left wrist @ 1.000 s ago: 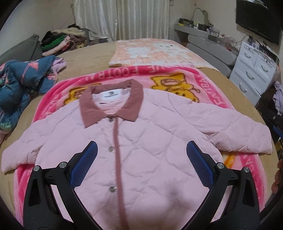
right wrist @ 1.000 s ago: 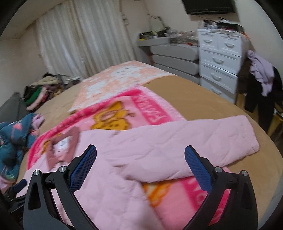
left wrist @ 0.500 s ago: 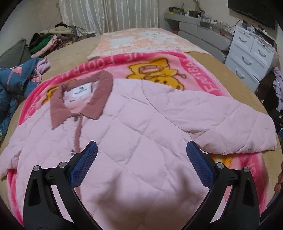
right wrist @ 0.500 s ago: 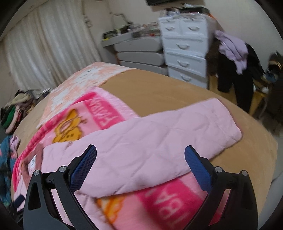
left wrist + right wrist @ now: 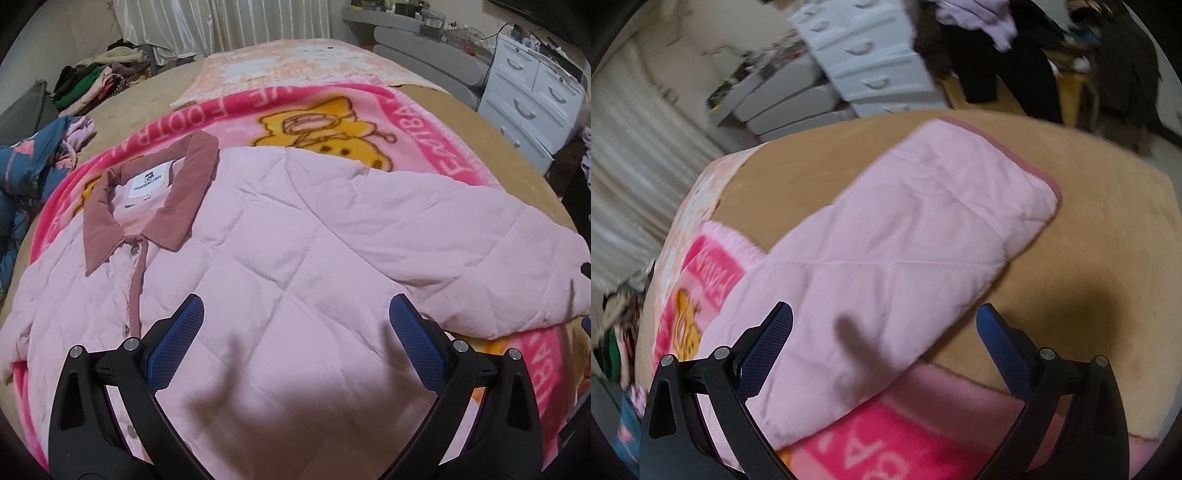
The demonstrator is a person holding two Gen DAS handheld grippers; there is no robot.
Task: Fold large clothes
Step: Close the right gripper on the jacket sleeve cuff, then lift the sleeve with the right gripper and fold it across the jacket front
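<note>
Pink quilted jacket (image 5: 295, 266) with a dusty-rose corduroy collar (image 5: 155, 199) lies spread face-up on a bright pink fleece blanket (image 5: 436, 122) printed with yellow cartoon bears and white lettering, and the blanket itself covers part of a tan bedspread (image 5: 147, 96). The jacket's front is buttoned along a dusty-rose placket (image 5: 136, 284), with a white label showing inside the open collar. In the left wrist view, the left gripper (image 5: 295, 332) hovers over the jacket's chest, its two blue-padded fingers (image 5: 175, 343) spread wide apart with nothing between them, and its shadow falls on the quilted fabric below. One long sleeve (image 5: 480, 258) stretches out toward the right edge of the bed. In the right wrist view, which is tilted and somewhat blurred, the right gripper (image 5: 884, 343) hangs above that same sleeve (image 5: 905, 266), its jaws likewise spread wide and gripping nothing; the sleeve's cuff end, edged in dusty rose, rests on the tan bedspread (image 5: 1089, 295) past the blanket's edge (image 5: 905, 435). A white chest of drawers (image 5: 864, 66) stands beyond the bed, a heap of mixed clothes (image 5: 96, 81) sits at the far left corner, a blue patterned garment (image 5: 26, 166) lies crumpled beside the blanket, and pale curtains (image 5: 221, 26) hang behind.
</note>
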